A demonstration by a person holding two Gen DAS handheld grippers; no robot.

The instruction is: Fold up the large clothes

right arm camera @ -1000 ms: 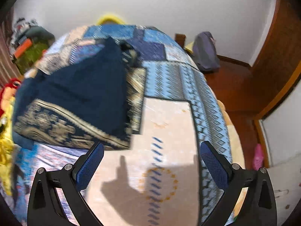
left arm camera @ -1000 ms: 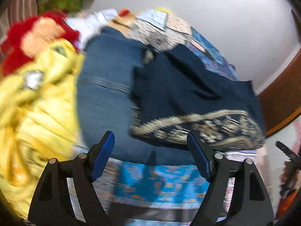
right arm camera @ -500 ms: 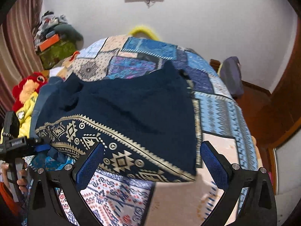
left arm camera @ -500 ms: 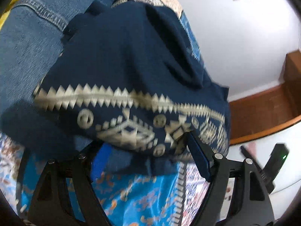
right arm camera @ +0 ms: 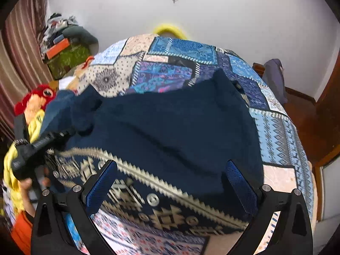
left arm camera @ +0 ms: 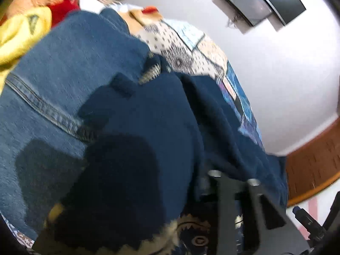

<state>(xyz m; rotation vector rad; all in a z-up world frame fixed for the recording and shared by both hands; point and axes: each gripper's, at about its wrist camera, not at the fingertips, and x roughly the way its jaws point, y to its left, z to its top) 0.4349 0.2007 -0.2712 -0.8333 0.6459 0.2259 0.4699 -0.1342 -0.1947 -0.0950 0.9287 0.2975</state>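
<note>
Change noted vs. half a sec. prior: left gripper [right arm camera: 45, 148] had pushed into the near-left edge of the navy knit garment w/ cream geometric border [right arm camera: 170, 131]; cloth now covered its pads, so grip state could not be told. Right gripper [right arm camera: 170, 182] hung wide open, empty, over the hem. Judged: fold pick-up starting. Garment lay rumpled across patchwork bedspread [right arm camera: 276, 127], partly atop blue denim piece [left arm camera: 63, 68].

Matt woven garment [right arm camera: 170, 123], denim jeans [left arm camera: 63, 80]
</note>
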